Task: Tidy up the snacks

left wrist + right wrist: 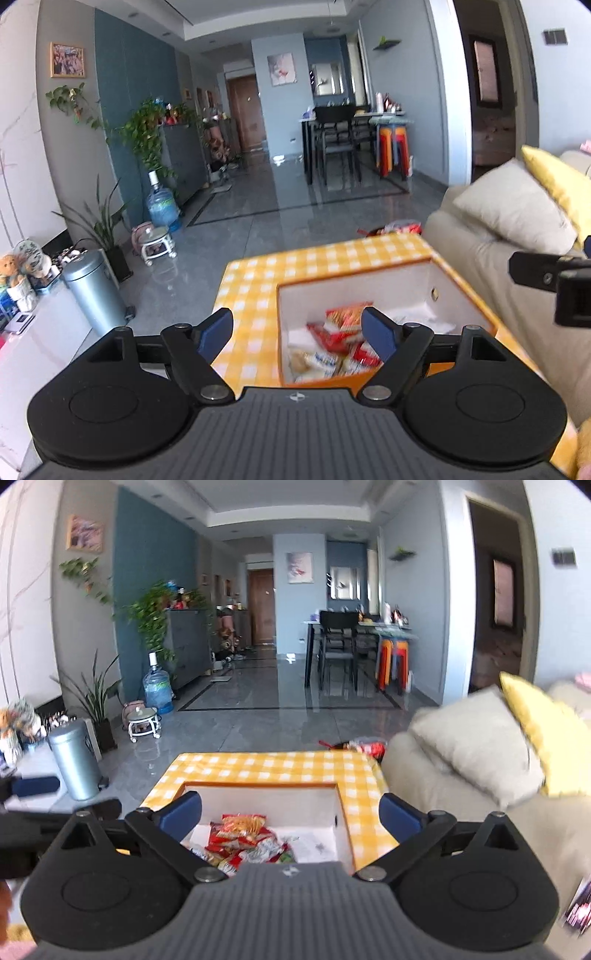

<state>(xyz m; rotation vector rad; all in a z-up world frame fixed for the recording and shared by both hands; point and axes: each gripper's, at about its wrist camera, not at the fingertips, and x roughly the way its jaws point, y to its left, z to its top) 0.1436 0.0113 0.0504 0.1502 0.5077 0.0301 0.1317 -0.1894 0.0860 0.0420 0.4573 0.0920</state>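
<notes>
Left wrist view:
Left gripper [297,334]: jaws spread wide, blue pads [216,332] well apart; nothing between them, nothing touched.
Box [436,273]: open-topped, white inside, orange rim, resting on the yellow checked tablecloth [255,280]; it lies ahead of and below the right-hand pad.
Snack packets [332,347]: red and pale packets heaped in the box's near corner; blurred, count not readable.
Right gripper [550,280]: only a black part shows at the right edge, over the beige sofa [480,266].

Right wrist view:
Right gripper [291,814]: jaws fully apart, empty, pads clear of everything.
Box [258,794]: directly ahead between the pads, below them.
Snack packets [243,834]: red packets piled at the box's near left side.
Left gripper [35,786]: one blue pad visible at the left edge.
More packets [364,746]: beyond the table's far right corner.
</notes>
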